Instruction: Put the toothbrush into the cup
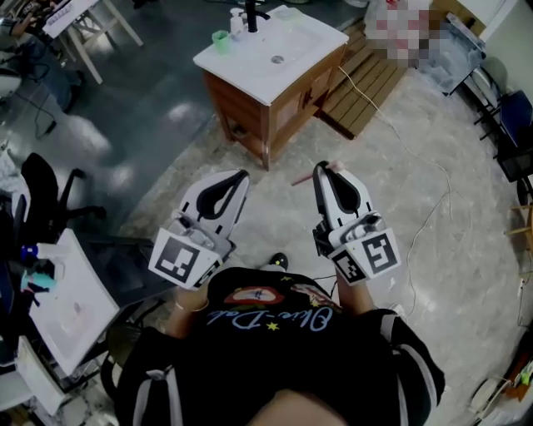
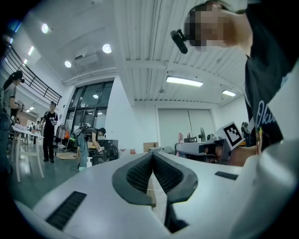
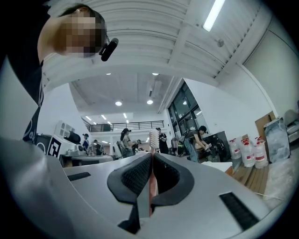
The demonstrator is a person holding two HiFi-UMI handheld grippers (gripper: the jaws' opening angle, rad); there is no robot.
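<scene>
A small green cup (image 1: 220,41) stands on the far left corner of the white sink counter (image 1: 300,42), well ahead of both grippers. My right gripper (image 1: 321,169) is shut on a pink-handled toothbrush (image 1: 301,178). In the right gripper view the toothbrush (image 3: 153,138) pokes its white bristles up past the closed right gripper (image 3: 152,156). My left gripper (image 1: 241,175) is held beside it at the same height. The left gripper (image 2: 153,156) has its jaws pressed together with nothing between them. Both point up and away from the floor.
The sink sits on a wooden cabinet (image 1: 266,108) with a black faucet (image 1: 251,17). A wooden pallet (image 1: 366,79) lies to its right, and a white cable (image 1: 416,158) trails over the marble floor. A black chair (image 1: 50,191) and white table (image 1: 75,304) stand at left.
</scene>
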